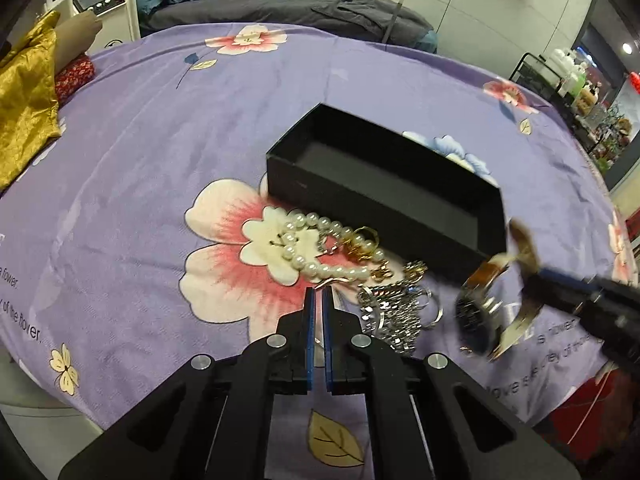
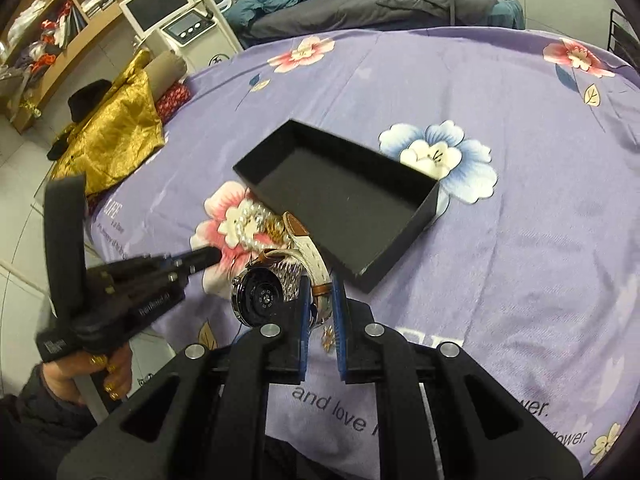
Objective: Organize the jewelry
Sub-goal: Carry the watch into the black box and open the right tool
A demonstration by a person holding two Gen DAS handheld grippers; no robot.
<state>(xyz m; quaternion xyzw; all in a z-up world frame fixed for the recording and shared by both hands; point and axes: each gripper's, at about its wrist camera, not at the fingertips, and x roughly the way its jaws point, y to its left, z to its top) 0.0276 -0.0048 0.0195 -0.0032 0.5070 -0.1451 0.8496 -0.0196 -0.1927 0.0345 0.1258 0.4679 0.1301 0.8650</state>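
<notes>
1. The right gripper [image 2: 320, 300] was clamped on the strap of a watch [image 2: 262, 298]; the round case hung off to the left of the pads, so the grip sat off-centre; the watch could swing or slip out on the way to the box [image 2: 400, 236], I judged.
2. The strap's free end trailed toward the jewelry heap [image 1: 340, 252]; it might snag the pearl strand [image 1: 316, 268] or the silver chain [image 1: 396, 312] and drag them along.
3. The box lay open just beyond the heap on the purple floral cloth [image 1: 160, 140]; a careless pass could nudge its near wall.
4. The left gripper [image 1: 319, 296] was closed with nothing visibly held, tilted steeply down, tips at the near edge of the pearls.
5. The right gripper also pointed downward, raised clear of the cloth, watch dangling.
</notes>
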